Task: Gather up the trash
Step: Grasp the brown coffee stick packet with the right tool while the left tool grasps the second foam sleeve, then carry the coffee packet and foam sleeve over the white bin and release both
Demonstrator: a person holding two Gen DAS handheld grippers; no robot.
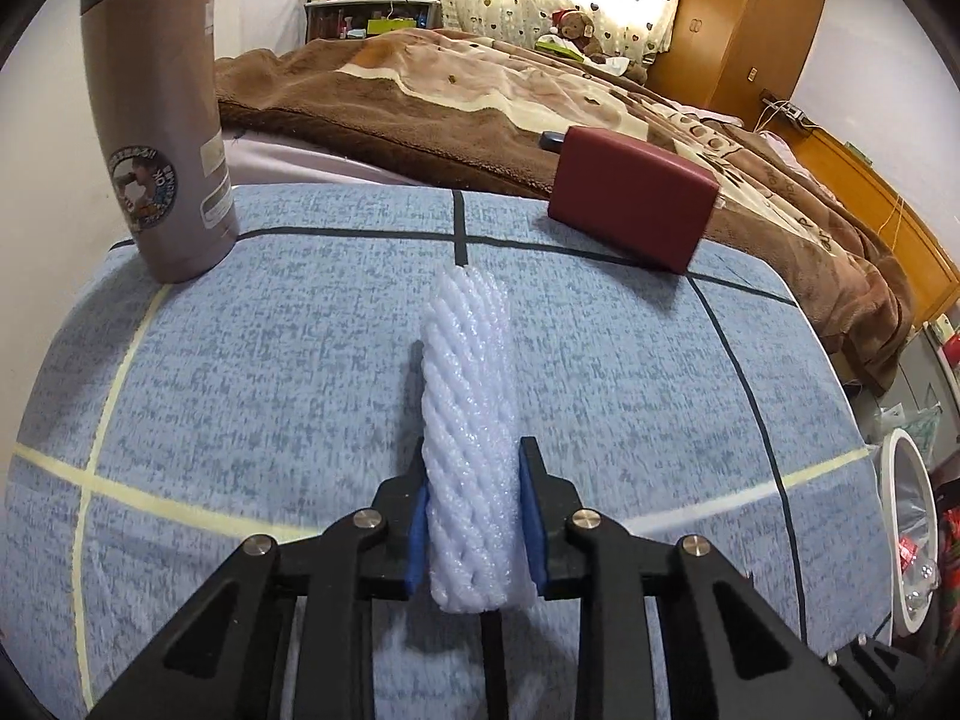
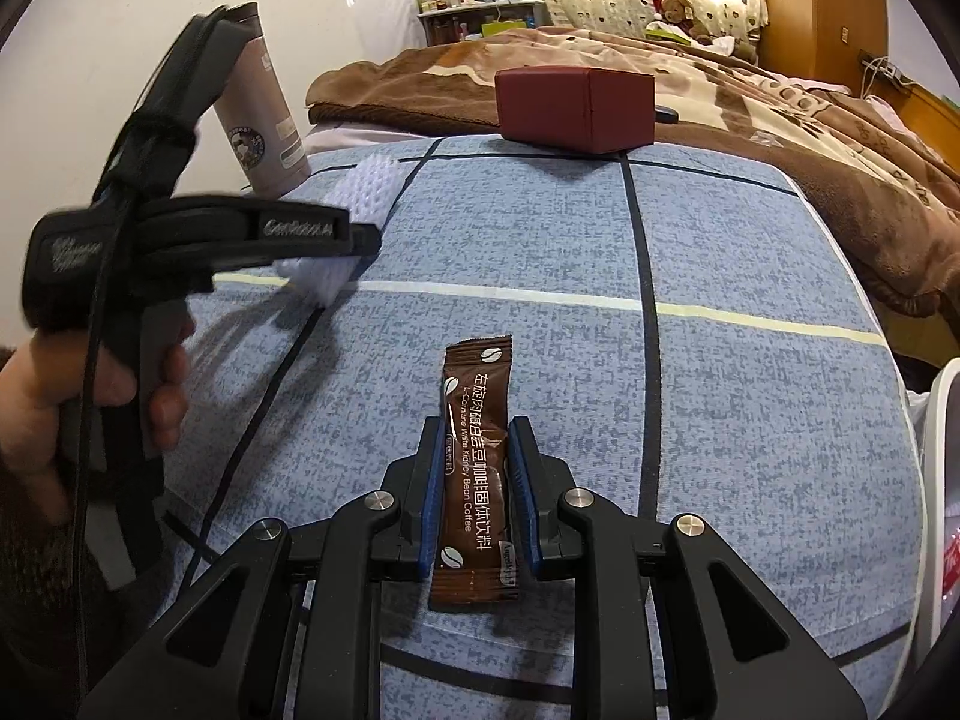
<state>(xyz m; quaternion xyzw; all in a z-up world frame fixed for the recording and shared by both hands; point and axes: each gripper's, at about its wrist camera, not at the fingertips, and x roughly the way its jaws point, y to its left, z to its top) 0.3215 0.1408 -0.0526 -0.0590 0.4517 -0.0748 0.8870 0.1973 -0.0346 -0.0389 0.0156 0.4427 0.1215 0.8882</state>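
My left gripper [image 1: 474,468] is shut on a white foam net sleeve [image 1: 468,408] and holds it just above the blue checked cloth [image 1: 252,360]. The same gripper [image 2: 360,234] and sleeve [image 2: 366,192] show at the left of the right wrist view. My right gripper [image 2: 474,444] is shut on a brown coffee sachet [image 2: 477,468], which points forward over the cloth [image 2: 750,420]. A white bin [image 1: 909,534] with a bag liner stands beyond the table's right edge and holds some clear and red trash.
A tall grey-brown thermos [image 1: 162,120] stands at the far left corner. A dark red box [image 1: 630,204] sits at the far edge. Behind is a bed with a brown blanket [image 1: 456,96], a wooden wardrobe [image 1: 750,18] and a cluttered shelf [image 1: 372,6].
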